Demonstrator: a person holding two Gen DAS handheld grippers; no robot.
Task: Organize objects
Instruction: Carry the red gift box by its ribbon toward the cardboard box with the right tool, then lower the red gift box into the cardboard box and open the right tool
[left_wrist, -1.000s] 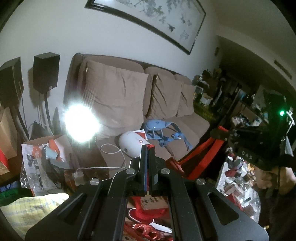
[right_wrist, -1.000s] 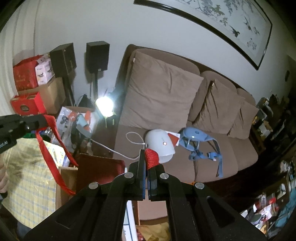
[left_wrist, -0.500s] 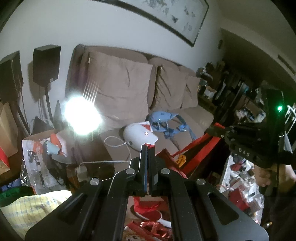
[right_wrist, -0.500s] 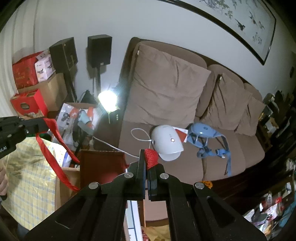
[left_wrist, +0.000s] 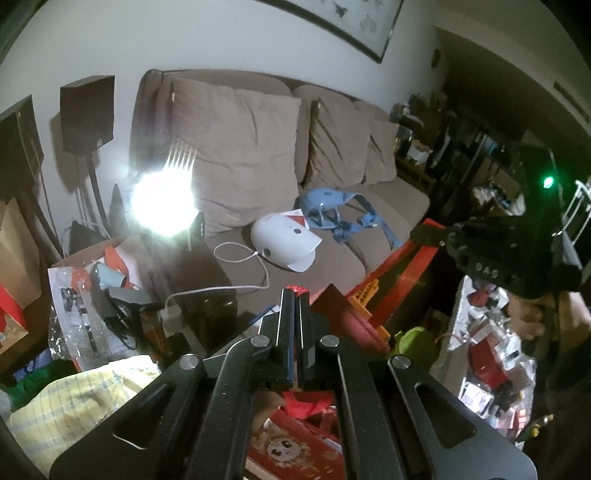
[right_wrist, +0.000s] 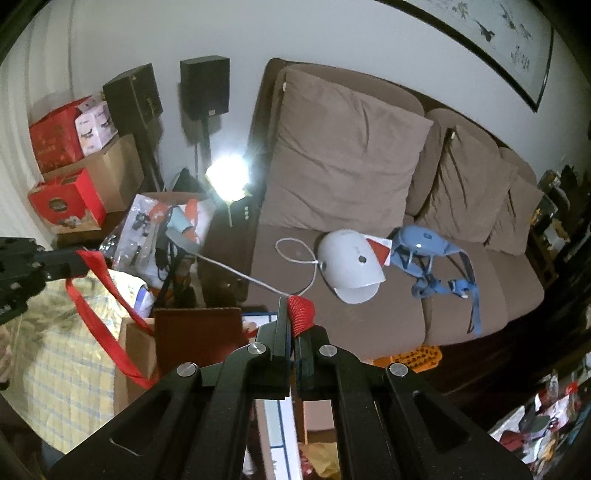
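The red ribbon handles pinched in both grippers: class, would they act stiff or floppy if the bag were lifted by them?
Probably floppy: the red ribbon handle at the left gripper droops in a loose loop. It likely crushes easily, since it bunches where the right gripper pinches it. Under load it should pull taut.

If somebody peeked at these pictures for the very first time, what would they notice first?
Probably the glaring bright lamp beside the brown sofa. Next, the white dome-shaped gadget lying on the sofa seat, with a blue strappy thing right beside it. Up close, the right gripper is shut on a red ribbon handle, and the left gripper pinches another red handle.
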